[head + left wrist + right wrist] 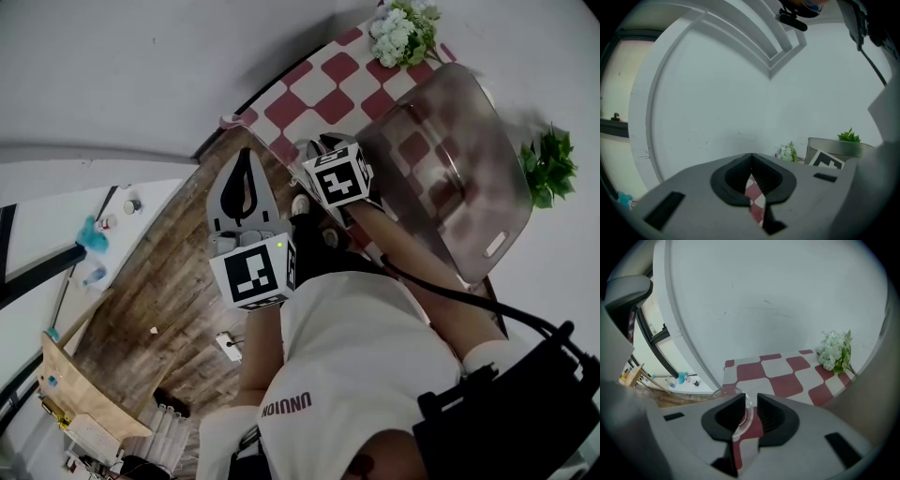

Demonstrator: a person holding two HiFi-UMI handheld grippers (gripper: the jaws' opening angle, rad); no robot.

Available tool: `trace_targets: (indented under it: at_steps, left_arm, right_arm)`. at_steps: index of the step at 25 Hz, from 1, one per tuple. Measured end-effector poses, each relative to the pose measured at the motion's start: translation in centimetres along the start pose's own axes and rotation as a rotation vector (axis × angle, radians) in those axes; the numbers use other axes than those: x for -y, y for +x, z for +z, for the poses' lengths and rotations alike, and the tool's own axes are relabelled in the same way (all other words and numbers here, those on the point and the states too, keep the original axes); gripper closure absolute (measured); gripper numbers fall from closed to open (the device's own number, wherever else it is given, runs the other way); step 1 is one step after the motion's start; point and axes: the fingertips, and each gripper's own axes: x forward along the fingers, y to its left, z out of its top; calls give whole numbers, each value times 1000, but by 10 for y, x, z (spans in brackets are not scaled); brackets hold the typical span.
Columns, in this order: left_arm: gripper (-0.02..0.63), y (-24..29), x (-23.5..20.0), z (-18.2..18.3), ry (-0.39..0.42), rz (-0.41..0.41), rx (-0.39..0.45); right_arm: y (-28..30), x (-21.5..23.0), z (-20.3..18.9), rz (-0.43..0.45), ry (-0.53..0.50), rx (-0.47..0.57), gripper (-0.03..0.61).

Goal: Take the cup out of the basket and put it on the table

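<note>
Head view: left gripper (246, 155) hangs over the wood floor (159, 291), just off the bench (319, 94) edge; right gripper (317, 150) sits at the bench's near corner, over the red-and-white checked cloth (281, 112); tinted translucent basket (469, 187) stands further along the bench, apart from both grippers; white flowers (403, 33) at the far end, green plant (548, 164) beside the basket's far side; cup can't be made out from here.

Left gripper view: fingers (740, 171) clenched, meeting at the tips, nothing between them; only a sliver of checked cloth shows through the slit lower down; basket, flowers and plant sit off to the right.

Right gripper view: fingers (776, 411) clenched on the wall of a clear glass cup (745, 412); its rim curves out to the left of the left finger; cup is outside the basket, over the checked cloth near the bench corner; can't tell whether its base touches the cloth; flowers at far right.
</note>
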Motion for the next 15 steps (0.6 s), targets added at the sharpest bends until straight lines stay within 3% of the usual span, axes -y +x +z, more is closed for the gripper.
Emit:
trace_targets:
  at_steps: [5, 15]
  left_arm:
    - [601, 0, 1, 2, -1, -4, 5]
    - [601, -3, 8, 9, 10, -17, 22]
  right_arm:
    - [-14, 0, 13, -26, -11, 61, 502]
    - [-43, -7, 36, 3, -28, 191, 535]
